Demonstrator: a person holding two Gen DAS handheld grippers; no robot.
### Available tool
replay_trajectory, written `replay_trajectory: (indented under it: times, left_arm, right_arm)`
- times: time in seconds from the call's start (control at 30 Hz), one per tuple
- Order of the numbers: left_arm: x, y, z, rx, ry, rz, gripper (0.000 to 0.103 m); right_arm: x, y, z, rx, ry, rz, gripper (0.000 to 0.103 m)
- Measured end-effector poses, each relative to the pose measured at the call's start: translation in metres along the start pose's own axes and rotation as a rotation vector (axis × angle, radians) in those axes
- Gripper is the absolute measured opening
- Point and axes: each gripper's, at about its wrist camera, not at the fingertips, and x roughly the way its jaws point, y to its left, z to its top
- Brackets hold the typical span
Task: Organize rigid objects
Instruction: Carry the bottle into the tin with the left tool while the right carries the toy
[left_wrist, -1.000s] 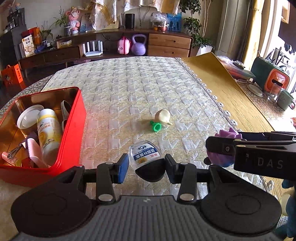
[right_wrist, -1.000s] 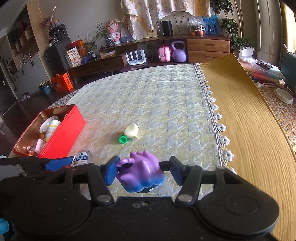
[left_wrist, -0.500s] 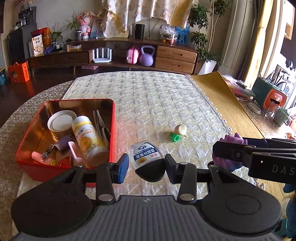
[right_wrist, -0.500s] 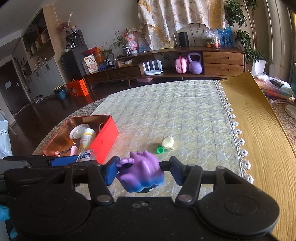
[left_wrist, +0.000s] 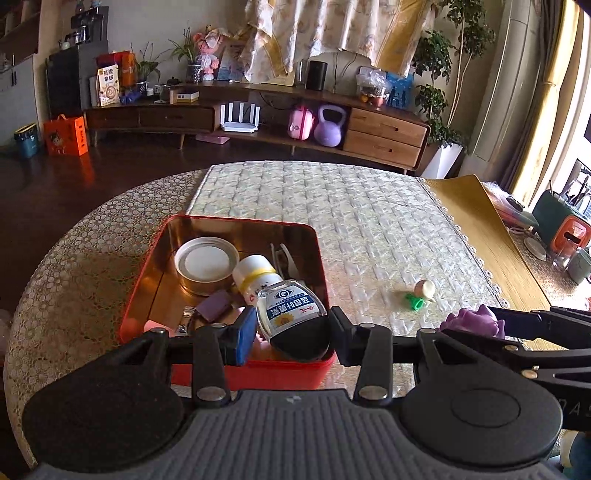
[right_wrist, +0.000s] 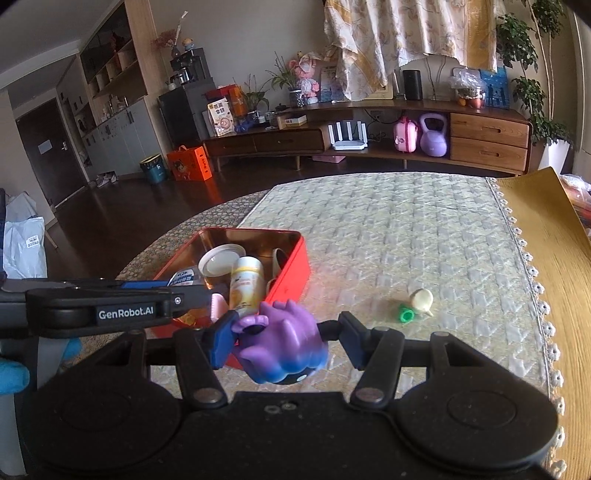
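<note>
A small clear bottle (left_wrist: 291, 314) is pinched between the fingers of the left gripper (left_wrist: 293, 328), its long side pointed away from the tool and a little to the left, with the black cap end nearest the tool, and it is held over the near right corner of the red tin (left_wrist: 147, 266). Past it in the tin are seen a round can (left_wrist: 205, 267) and a white and yellow bottle (left_wrist: 255, 275), partly hidden behind the held bottle. A purple toy (right_wrist: 282, 345) is pinched by the right gripper (right_wrist: 286, 338), just right of the tin, and a small cream and green thing (right_wrist: 415, 306) is seen on the cloth (right_wrist: 406, 236) farther ahead to the right, too small to make out.
</note>
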Motion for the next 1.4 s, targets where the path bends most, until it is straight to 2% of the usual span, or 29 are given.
replay_trajectory:
  times: [0.33,0.6,1.07,1.4]
  left_arm:
    - [0.015,0.047,0.019,0.014,0.017,0.036,0.042]
    - [0.046,0.078,0.043,-0.006,0.039,0.033,0.042]
    - [0.108,0.090,0.069,-0.003,0.081,0.016,0.042]
    - [0.138,0.092,0.071,0.012,0.112,-0.006,0.042]
  right_arm:
    - [0.032,0.037,0.014,-0.057,0.026,0.036,0.058]
    - [0.061,0.055,0.022,-0.107,0.047,0.048,0.058]
    - [0.116,0.069,0.040,-0.183,0.051,0.063,0.058]
    - [0.135,0.085,0.028,-0.228,0.073,0.140,0.058]
